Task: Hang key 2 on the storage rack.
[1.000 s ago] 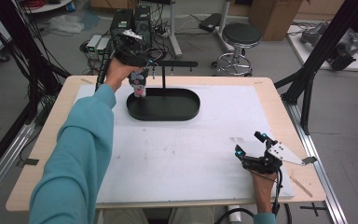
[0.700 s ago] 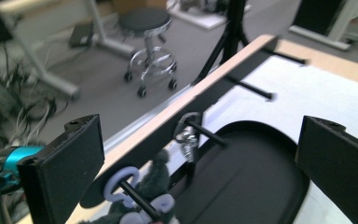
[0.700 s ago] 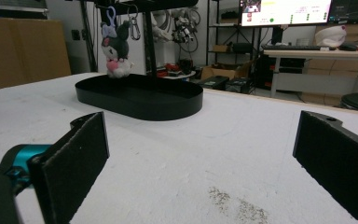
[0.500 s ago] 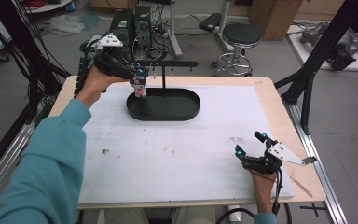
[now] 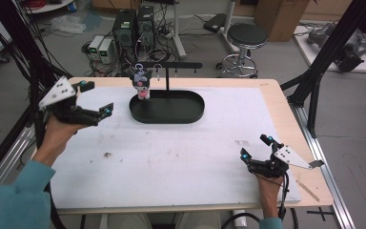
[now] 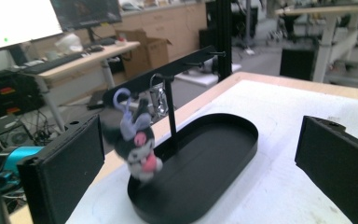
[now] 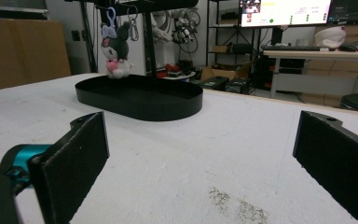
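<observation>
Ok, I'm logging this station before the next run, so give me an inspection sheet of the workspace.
Surface: white mat on a wooden table, with small dark specks.
Job's things: plush keychain hangs from the black stand over its oval tray.
Clutter: nothing seen.
Grippers: left gripper open, empty, off the tray's left end; right gripper open, empty, near the table's front right corner.
Cables: one trails from the right gripper.
Surroundings: computer towers, stool, cardboard box.
</observation>
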A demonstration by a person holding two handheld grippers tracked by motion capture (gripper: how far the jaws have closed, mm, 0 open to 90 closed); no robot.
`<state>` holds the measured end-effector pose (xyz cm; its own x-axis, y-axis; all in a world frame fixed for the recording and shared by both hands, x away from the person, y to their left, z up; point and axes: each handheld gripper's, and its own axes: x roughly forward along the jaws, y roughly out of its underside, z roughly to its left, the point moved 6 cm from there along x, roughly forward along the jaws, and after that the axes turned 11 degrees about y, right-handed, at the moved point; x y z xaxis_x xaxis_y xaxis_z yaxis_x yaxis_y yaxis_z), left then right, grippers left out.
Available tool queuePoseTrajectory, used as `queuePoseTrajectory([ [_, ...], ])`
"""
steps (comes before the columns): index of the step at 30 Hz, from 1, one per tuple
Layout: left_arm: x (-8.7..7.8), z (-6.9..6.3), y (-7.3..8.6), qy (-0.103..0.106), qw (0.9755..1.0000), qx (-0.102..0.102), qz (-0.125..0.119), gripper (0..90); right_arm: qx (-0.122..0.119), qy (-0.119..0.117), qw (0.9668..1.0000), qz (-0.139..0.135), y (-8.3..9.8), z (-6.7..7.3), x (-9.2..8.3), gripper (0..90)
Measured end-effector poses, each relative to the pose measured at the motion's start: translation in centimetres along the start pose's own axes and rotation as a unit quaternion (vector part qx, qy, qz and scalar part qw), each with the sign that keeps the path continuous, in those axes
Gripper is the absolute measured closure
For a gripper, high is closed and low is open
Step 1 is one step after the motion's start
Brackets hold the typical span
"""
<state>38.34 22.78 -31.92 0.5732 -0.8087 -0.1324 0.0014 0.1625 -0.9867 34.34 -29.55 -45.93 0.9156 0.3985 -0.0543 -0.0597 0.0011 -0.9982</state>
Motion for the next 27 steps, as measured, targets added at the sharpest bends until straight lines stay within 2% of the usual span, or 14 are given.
queuePoseTrajectory([
  [2, -1.0, -0.6, 1.3, -0.008, 1.0, 0.0, -0.002, 1.7, -0.002, 0.001, 1.0, 0.0, 0.0, 0.0, 0.0, 2.6],
  [6, -2.6, -1.9, 4.3, -0.006, 0.9998, -0.015, -0.008, 1.7, -0.001, 0.001, 1.0, -0.001, 0.0, 0.0, 0.0, 2.6],
  [8, -3.0, -2.5, 5.8, -0.003, 0.9997, -0.023, -0.012, 1.7, -0.001, 0.002, 1.0, 0.0, 0.0, 0.0, 0.0, 2.6],
  [12, -3.5, -3.6, 8.3, -0.016, 0.9992, -0.027, -0.027, 1.7, 0.0, 0.001, 1.0, -0.001, 0.0, 0.0, 0.0, 2.6],
  [17, -3.4, -4.5, 10.4, -0.032, 0.9978, -0.028, -0.051, 1.7, 0.001, 0.003, 1.0, 0.001, 0.0, 0.0, 0.0, 2.6],
  [20, -3.3, -4.6, 11.7, -0.04, 0.9972, -0.037, -0.052, 1.7, 0.0, 0.002, 1.0, 0.0, 0.0, 0.0, 0.0, 2.6],
  [22, -3.2, -4.7, 12.4, -0.042, 0.9974, -0.038, -0.044, 1.7, 0.0, 0.002, 1.0, 0.0, 0.0, 0.0, 0.0, 2.6],
  [24, -3.1, -4.8, 12.8, -0.041, 0.9977, -0.026, -0.046, 1.7, 0.0, 0.002, 1.0, 0.0, 0.0, 0.0, 0.0, 2.6],
  [27, -2.9, -4.9, 13.2, -0.043, 0.9972, -0.03, -0.054, 1.7, -0.001, 0.001, 1.0, 0.0, 0.0, 0.0, 0.0, 2.6],
])
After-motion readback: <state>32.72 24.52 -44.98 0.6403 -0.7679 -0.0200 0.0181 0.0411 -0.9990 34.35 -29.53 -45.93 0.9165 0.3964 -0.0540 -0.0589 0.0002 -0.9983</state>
